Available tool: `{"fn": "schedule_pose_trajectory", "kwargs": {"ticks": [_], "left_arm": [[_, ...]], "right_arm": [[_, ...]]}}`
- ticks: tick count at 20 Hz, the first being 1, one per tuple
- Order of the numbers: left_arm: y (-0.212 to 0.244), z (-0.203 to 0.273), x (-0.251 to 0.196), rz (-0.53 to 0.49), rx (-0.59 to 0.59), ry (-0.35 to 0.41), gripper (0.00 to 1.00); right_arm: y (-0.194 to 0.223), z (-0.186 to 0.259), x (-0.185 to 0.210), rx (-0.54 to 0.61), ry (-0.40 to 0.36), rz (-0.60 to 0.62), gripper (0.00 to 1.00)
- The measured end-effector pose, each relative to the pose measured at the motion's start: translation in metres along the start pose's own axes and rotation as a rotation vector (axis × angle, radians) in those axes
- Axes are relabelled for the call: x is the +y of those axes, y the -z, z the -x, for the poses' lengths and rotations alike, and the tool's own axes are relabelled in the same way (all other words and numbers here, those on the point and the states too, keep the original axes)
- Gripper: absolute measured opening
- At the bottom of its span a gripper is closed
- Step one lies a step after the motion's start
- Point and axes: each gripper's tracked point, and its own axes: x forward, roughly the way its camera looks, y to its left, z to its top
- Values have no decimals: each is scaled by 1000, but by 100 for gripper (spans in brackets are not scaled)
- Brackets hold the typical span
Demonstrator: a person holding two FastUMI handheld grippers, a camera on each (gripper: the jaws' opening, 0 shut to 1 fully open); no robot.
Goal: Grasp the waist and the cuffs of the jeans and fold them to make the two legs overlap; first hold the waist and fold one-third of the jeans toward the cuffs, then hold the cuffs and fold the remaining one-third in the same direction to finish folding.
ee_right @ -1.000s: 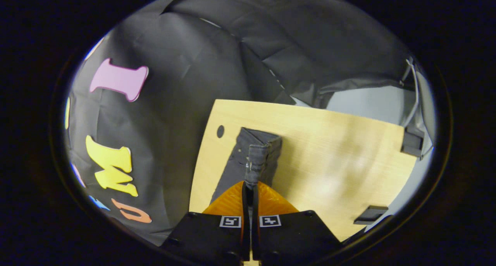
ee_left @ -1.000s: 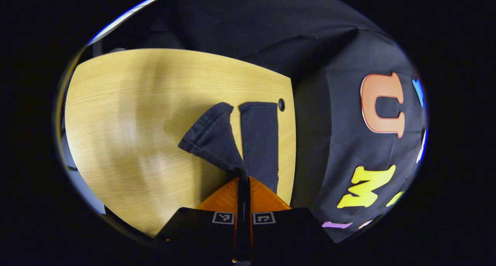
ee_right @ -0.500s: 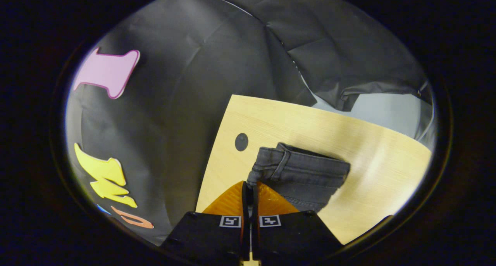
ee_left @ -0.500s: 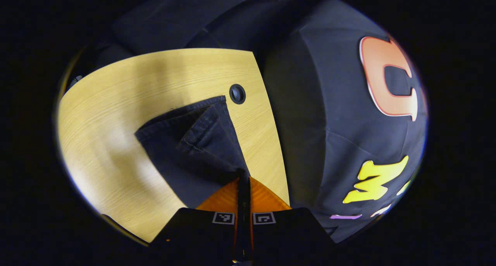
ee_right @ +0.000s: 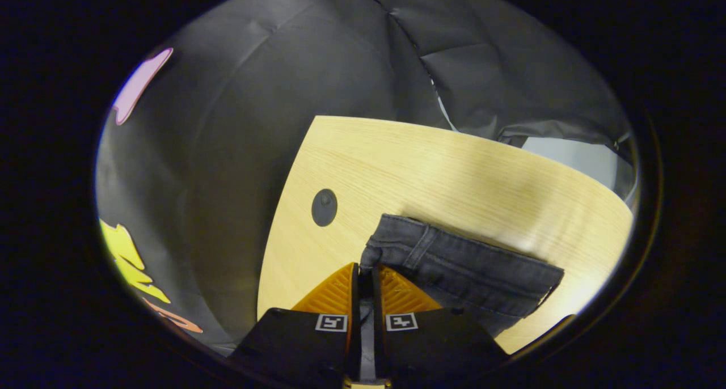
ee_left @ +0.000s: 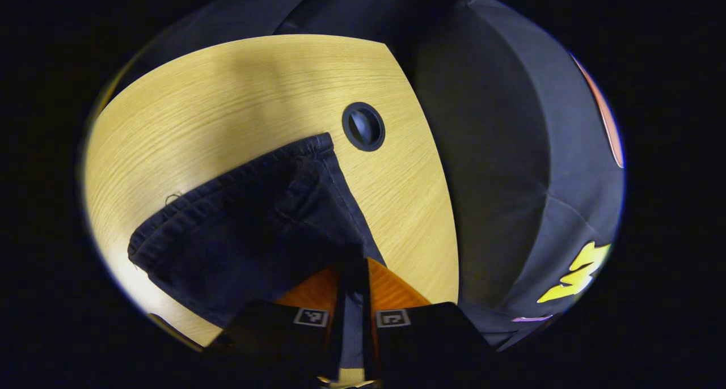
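Note:
The dark jeans lie on the pale wooden table (ee_left: 215,94). In the left gripper view their stacked cuffs (ee_left: 238,230) spread to the left, hems one on the other. My left gripper (ee_left: 353,267) is shut on the cuffs' near corner, low over the table. In the right gripper view the waistband (ee_right: 465,261) with a belt loop lies flat, running to the right. My right gripper (ee_right: 366,270) is shut on the waistband's left corner, with cloth showing between its fingers.
A round cable hole (ee_left: 363,126) sits in the table just beyond the cuffs, and the hole (ee_right: 324,207) shows left of the waistband. The table's edge (ee_right: 278,236) runs close beside both grippers, with the black booth cloth behind it.
Both grippers came down toward the table with the jeans. The hanging legs and waist, bunched a second ago, now lie spread flat on the wood, one leg over the other.

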Motion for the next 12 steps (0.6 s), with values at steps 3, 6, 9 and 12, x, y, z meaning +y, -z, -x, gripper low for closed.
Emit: {"fn": "schedule_pose_trajectory", "kwargs": {"ticks": [3, 6, 9, 12], "left_arm": [[-2, 5, -21, -17, -17, 60, 59], [0, 14, -22, -97, -37, 12, 98], [6, 39, -51, -137, -67, 56, 98], [22, 86, -89, -285, -124, 105, 99]], "right_arm": [[8, 0, 8, 9, -2, 79, 35], [14, 10, 22, 2, -19, 127, 83], [10, 33, 38, -63, -40, 203, 93], [16, 88, 61, -138, -83, 364, 94]]}}
